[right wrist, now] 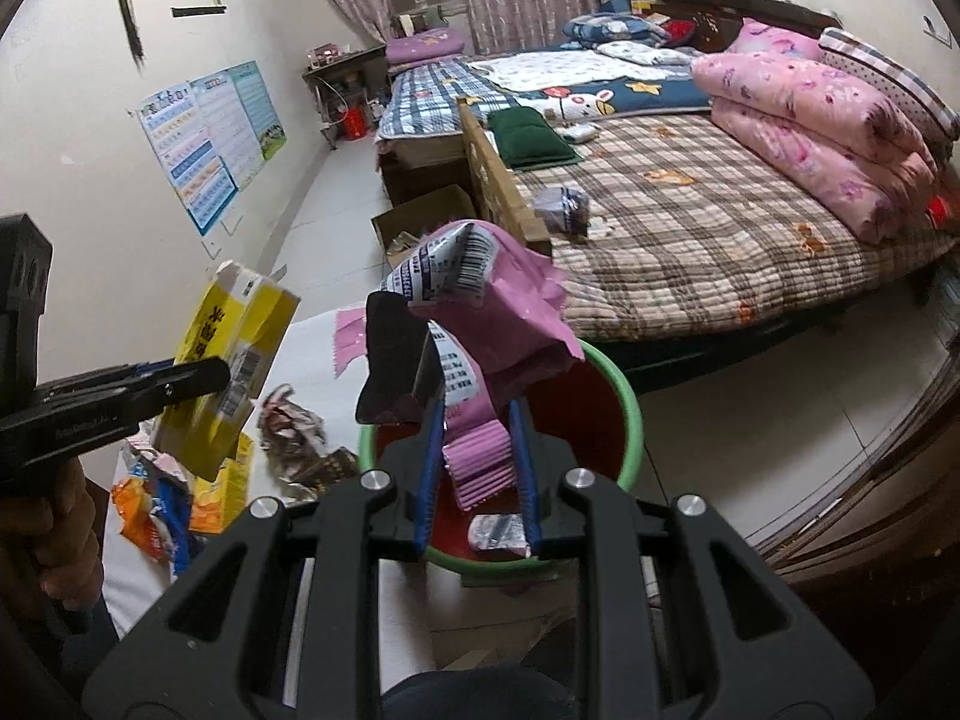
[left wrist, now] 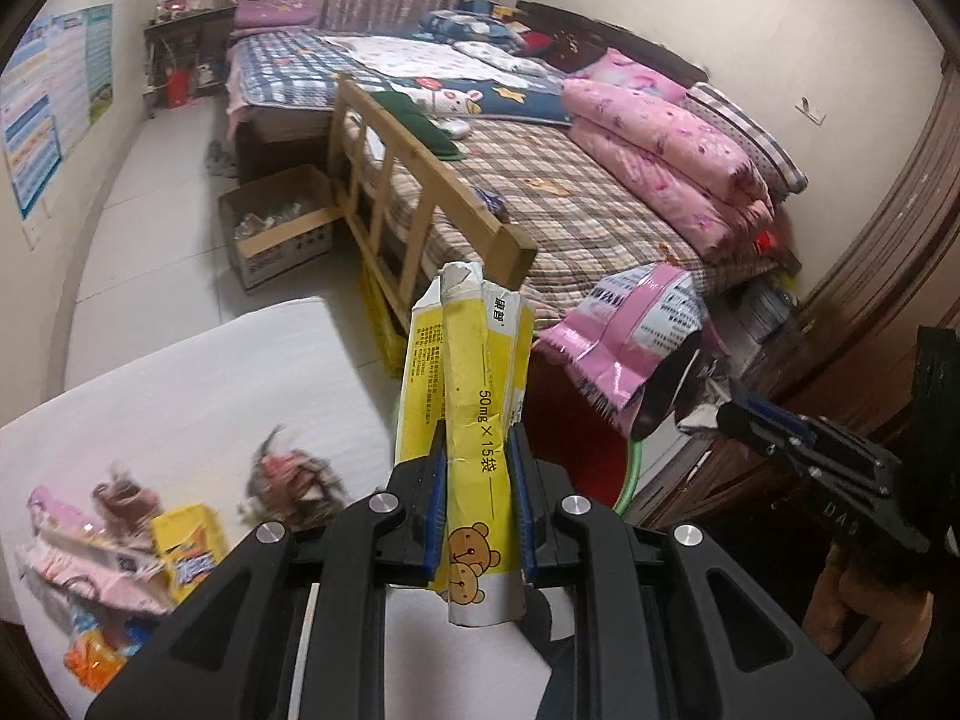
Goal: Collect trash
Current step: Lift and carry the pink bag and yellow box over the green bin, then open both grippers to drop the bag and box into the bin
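- Wrapper (right wrist: 498, 324), pink, is clamped in the right gripper (right wrist: 477, 420) above the basin (right wrist: 624, 402); it should be released only once centred there.
- Box (left wrist: 465, 372) is pinched by the left gripper (left wrist: 477, 462), beside the table (left wrist: 198, 384), and should follow.

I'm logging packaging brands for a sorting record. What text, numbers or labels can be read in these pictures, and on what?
"50mg × 15袋": yellow box, held in the left gripper.
"康普" near its top edge: faint, uncertain.
Small print on its yellow side: too small.
Barcode and print on the pink wrapper in the right gripper: unreadable.
Wall posters: too small.
Table wrappers: blurred.
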A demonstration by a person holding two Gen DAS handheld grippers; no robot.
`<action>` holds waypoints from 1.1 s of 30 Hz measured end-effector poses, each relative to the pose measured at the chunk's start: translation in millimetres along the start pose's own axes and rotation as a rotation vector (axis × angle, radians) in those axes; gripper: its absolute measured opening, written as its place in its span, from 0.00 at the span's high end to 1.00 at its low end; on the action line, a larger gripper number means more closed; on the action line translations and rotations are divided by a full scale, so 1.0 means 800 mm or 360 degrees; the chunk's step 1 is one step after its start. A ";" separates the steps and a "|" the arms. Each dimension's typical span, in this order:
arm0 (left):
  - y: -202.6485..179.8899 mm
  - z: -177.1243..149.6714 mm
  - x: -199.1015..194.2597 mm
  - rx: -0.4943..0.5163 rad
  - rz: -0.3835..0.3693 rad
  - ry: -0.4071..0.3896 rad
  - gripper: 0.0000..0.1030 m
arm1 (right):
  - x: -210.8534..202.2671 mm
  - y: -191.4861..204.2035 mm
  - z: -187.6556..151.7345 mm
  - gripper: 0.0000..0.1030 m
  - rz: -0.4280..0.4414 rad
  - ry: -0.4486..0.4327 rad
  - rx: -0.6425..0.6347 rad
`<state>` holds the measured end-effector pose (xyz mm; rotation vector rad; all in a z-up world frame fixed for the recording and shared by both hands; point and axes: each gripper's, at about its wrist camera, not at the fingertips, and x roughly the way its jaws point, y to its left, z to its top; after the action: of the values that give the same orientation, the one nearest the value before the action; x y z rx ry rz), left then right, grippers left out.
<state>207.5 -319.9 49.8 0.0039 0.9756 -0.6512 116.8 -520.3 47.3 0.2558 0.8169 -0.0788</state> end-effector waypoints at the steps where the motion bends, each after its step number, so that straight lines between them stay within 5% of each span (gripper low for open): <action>1: -0.002 0.002 0.006 0.0003 -0.0004 0.0007 0.85 | 0.004 -0.006 0.000 0.79 -0.0003 0.0009 0.0008; 16: -0.016 0.017 0.111 0.0003 -0.0099 0.0174 0.84 | 0.082 -0.044 -0.027 0.78 -0.0018 0.0209 0.0052; 28: -0.010 0.025 0.136 -0.0015 -0.0115 0.0205 0.80 | 0.108 -0.047 -0.028 0.75 -0.0022 0.0261 0.0051; 30: -0.008 0.026 0.142 -0.0038 -0.0114 0.0225 0.37 | 0.111 -0.045 -0.028 0.59 -0.0028 0.0282 0.0044; 31: -0.006 0.026 0.141 -0.0054 -0.0110 0.0203 0.31 | 0.111 -0.044 -0.028 0.48 -0.0028 0.0281 0.0043; 33: -0.003 0.026 0.139 -0.0065 -0.0105 0.0196 0.28 | 0.111 -0.042 -0.029 0.41 -0.0031 0.0283 0.0039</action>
<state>265.5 -384.9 -23.0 -0.0245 1.1114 -0.6974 154.9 -544.1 -39.1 0.2804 0.9958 -0.0853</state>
